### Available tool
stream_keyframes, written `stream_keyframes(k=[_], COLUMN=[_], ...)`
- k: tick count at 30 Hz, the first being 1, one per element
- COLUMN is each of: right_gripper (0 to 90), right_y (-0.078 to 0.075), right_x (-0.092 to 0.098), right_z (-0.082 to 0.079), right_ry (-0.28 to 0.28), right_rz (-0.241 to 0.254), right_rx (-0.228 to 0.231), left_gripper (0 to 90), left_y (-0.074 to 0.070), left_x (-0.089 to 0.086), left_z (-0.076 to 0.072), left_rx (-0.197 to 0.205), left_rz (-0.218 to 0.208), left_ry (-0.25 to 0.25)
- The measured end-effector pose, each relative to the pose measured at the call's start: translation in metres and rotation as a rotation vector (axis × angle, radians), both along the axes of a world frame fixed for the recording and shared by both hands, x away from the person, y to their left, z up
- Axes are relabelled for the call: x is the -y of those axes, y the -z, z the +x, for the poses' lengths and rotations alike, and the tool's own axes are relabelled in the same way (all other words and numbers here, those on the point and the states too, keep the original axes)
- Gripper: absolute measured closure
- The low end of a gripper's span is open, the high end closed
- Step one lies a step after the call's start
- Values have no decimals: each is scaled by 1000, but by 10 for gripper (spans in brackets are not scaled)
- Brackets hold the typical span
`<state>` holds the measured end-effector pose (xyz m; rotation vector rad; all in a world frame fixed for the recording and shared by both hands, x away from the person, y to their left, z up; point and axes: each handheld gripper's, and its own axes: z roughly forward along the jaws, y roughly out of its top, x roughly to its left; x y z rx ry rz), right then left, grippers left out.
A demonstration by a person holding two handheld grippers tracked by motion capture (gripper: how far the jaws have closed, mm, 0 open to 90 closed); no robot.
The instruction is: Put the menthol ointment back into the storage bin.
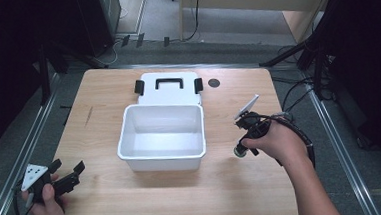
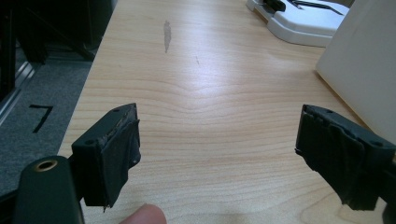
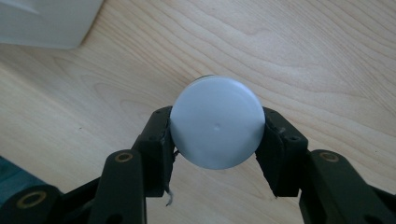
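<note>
My right gripper [image 3: 217, 140] is closing its fingers [image 3: 156, 144] on a round white cap [image 3: 215, 122], one pad touching each side of the rim. The cap is sitting squarely between the two fingers, its flat top facing the right gripper view. In the high view, my right hand [image 1: 276, 142] is holding this gripper [image 1: 242, 152] pointed down, with the cap just above or on the desk [image 1: 233, 185]; I cannot tell which. A dark edge is showing under the cap, and I cannot tell what it belongs to.

My left gripper [image 2: 217, 149] is holding its fingers [image 2: 114, 154] wide apart, gripping nothing, with bare wood between them. In the high view, it [image 1: 67, 177] is resting low near the desk's front left corner, in my left hand [image 1: 47, 206].

The open white box [image 1: 161, 137] is standing at mid-desk, between the two grippers and well apart from each. Its lid [image 1: 169, 88] is lying flat behind it, touching the rear wall, black handle and latches up. A small dark disc [image 1: 214, 82] is lying just right of the lid.

Open desk is lying on both sides of the box. The right gripper is working near the box's front right corner, with the desk's right edge near my right wrist. The left gripper is near the left and front edges.
</note>
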<state>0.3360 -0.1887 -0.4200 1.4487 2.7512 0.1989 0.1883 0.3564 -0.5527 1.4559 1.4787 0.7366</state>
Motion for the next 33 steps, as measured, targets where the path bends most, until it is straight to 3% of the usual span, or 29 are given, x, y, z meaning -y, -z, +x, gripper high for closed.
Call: stream_keyframes(k=[12,33], right_gripper=[511,511], right_y=[-28,-66], right_x=[-22,-56], right_z=[7,14], right_ry=[-42,-105], right_rz=[-1,-8], right_rx=[-7,28], left_gripper=[144,144], left_y=[0,0], left_x=[-1,-1], left_z=[0,0], left_rx=[-3,3], left_rz=[-2,-11], left_ry=[0,-2])
